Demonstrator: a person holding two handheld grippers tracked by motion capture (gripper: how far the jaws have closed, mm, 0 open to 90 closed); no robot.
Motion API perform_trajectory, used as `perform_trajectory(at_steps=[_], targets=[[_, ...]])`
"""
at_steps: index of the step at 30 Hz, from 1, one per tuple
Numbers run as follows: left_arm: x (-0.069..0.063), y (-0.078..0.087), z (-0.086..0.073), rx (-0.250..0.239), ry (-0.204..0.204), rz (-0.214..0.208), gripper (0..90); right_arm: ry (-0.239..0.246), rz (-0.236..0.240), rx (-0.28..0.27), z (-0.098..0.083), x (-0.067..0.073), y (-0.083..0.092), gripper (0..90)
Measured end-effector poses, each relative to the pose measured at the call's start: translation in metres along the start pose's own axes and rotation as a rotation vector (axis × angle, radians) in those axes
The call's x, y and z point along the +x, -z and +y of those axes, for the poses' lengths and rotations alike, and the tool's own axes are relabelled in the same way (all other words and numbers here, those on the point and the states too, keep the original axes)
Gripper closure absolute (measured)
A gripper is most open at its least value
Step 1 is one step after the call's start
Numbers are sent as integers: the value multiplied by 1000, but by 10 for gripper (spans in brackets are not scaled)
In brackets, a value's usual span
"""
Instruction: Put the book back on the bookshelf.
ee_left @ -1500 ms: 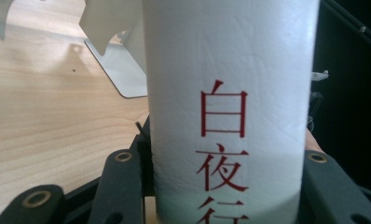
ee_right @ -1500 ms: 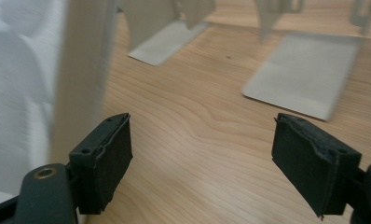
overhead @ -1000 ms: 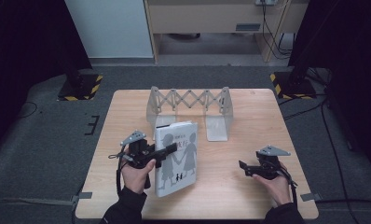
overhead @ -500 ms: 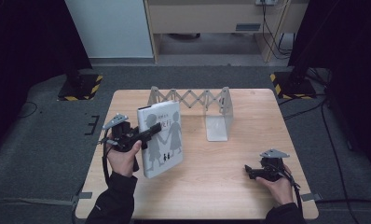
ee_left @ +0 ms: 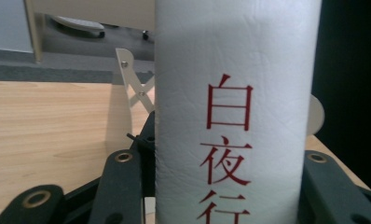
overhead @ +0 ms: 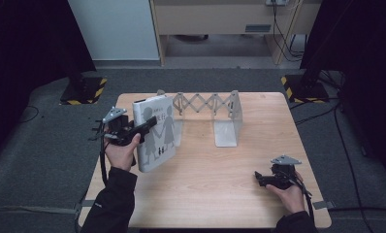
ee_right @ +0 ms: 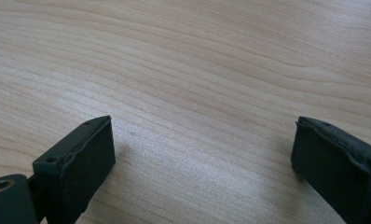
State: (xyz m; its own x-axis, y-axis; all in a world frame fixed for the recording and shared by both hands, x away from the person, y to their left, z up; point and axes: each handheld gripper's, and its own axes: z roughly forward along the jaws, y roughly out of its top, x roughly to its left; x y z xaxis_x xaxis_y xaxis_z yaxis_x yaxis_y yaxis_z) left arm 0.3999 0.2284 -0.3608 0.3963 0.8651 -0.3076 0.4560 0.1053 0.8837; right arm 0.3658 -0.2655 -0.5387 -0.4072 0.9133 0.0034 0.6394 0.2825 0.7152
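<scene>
From the high view, the left tongs (overhead: 150,124) hold a white book (overhead: 157,131) above the left part of the wooden desk (overhead: 215,194), near the left end of a grey folding book rack (overhead: 210,104). The cover shows two dark figures hand in hand; the small writing there I cannot read. The right tongs (overhead: 257,178) stay low over the near right part of the desk, well apart from the book.

In the left gripper view, the jaws press on both sides of the book's spine (ee_left: 232,112). Red characters run down it: 白夜行.

In the right gripper view, the right tongs (ee_right: 202,154) have just been opening; the jaws stand wide apart, with nothing between them but bare desk wood (ee_right: 197,70).
</scene>
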Motion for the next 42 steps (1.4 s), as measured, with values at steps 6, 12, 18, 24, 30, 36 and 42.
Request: perform_trajectory(at_steps=[6, 12, 18, 24, 30, 36, 42], targets=[[2, -15, 9, -5, -7, 28, 529, -1, -1, 0, 0, 0, 0, 65], [3, -32, 12, -31, -13, 79, 529, -2, -1, 1, 0, 0, 0, 65], [1, -45, 10, -30, -34, 111, 529, -1, 1, 0, 0, 0, 0, 64], [2, -58, 6, -3, -38, 127, 528, 1, 2, 0, 0, 0, 0, 63], [6, -72, 3, 11, -36, 151, 529, 1, 3, 0, 0, 0, 0, 62], [9, -83, 0, 11, -39, 168, 529, 1, 5, 1, 0, 0, 0, 61], [5, -89, -3, 5, -50, 173, 528, 2, 5, 1, 0, 0, 0, 60]])
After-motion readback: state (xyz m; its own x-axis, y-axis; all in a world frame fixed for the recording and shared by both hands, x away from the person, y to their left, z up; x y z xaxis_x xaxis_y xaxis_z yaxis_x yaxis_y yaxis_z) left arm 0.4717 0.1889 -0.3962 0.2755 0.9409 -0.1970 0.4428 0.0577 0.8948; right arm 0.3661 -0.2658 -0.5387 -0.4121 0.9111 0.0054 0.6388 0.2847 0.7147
